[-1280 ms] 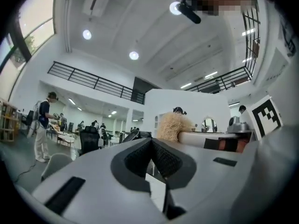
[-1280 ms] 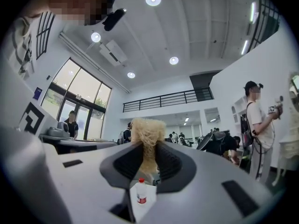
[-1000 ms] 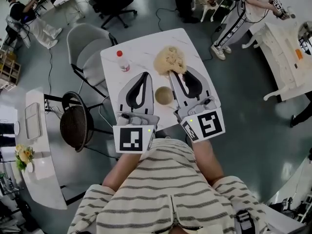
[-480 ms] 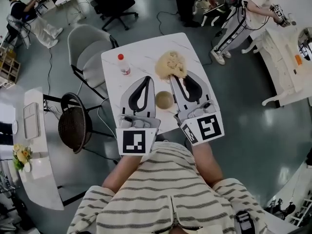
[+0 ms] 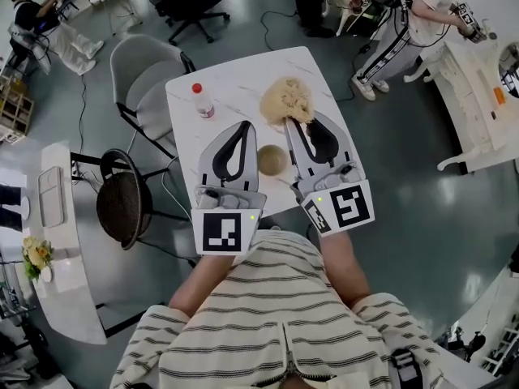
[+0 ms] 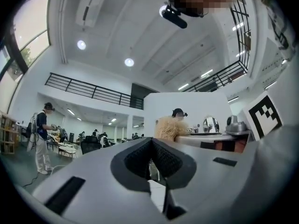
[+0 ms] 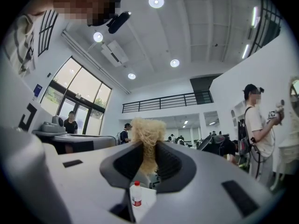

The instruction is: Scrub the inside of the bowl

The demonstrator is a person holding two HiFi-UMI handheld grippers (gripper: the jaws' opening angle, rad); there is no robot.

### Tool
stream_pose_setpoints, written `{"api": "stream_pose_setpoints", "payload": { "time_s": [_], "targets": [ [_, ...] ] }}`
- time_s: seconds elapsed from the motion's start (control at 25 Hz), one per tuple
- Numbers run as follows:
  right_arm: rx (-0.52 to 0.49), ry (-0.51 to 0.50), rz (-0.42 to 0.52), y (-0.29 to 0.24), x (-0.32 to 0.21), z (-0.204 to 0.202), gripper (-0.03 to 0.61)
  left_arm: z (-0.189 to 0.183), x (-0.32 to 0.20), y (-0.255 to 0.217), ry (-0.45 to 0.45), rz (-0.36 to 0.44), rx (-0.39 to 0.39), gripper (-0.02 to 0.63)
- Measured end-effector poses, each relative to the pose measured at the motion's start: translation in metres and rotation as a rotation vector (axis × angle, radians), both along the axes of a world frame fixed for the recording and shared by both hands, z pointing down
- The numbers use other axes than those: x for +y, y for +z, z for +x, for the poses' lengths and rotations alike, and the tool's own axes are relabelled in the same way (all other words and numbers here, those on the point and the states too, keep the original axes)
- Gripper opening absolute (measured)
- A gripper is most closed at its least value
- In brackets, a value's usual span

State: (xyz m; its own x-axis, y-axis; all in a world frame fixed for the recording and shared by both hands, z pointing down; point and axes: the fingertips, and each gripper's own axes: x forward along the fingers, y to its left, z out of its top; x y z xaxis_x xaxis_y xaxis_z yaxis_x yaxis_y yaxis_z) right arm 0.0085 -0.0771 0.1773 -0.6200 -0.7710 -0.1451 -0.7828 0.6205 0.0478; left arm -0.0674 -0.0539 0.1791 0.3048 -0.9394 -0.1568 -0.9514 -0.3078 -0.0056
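- While the white table carries everything the job needs, no scrubbing looks to have begun; by my reading this is the pick-up step at the very start.
- Of the two tools, the right tool reaches farthest across the table. Its jaws are pinched on a tuft at the near edge of the scrubber, and pale fibres stand up between them in the right gripper view.
- Alongside it, the left tool hangs over the table just left of the bowl. Its jaw tips are pressed together with nothing between them, and it does not touch the bowl.
- Pale and stringy, the scrubber sits at the far side of the table, beyond the bowl. I cannot tell whether it has left the tabletop.
- Between the two tools, near the person's edge of the table, stands the small tan bowl, upright and unheld, with nothing inside it that I can make out.
- Smallest, a red-capped bottle stands at the far left of the table, well apart from the work.
- Left to do, as I judge it: bring the scrubber back to the bowl, probably steady the bowl with the left tool, then rub round its inside.
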Motion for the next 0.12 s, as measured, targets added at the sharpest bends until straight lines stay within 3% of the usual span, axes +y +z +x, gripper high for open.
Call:
{"api": "stream_pose_setpoints", "payload": {
  "time_s": [0.12],
  "targets": [
    [-0.009,0.002,0.004,-0.0016,-0.0022,0.0076,0.084,0.0073,-0.0015,0.0017,0.006,0.000,-0.006,0.005]
  ]
}}
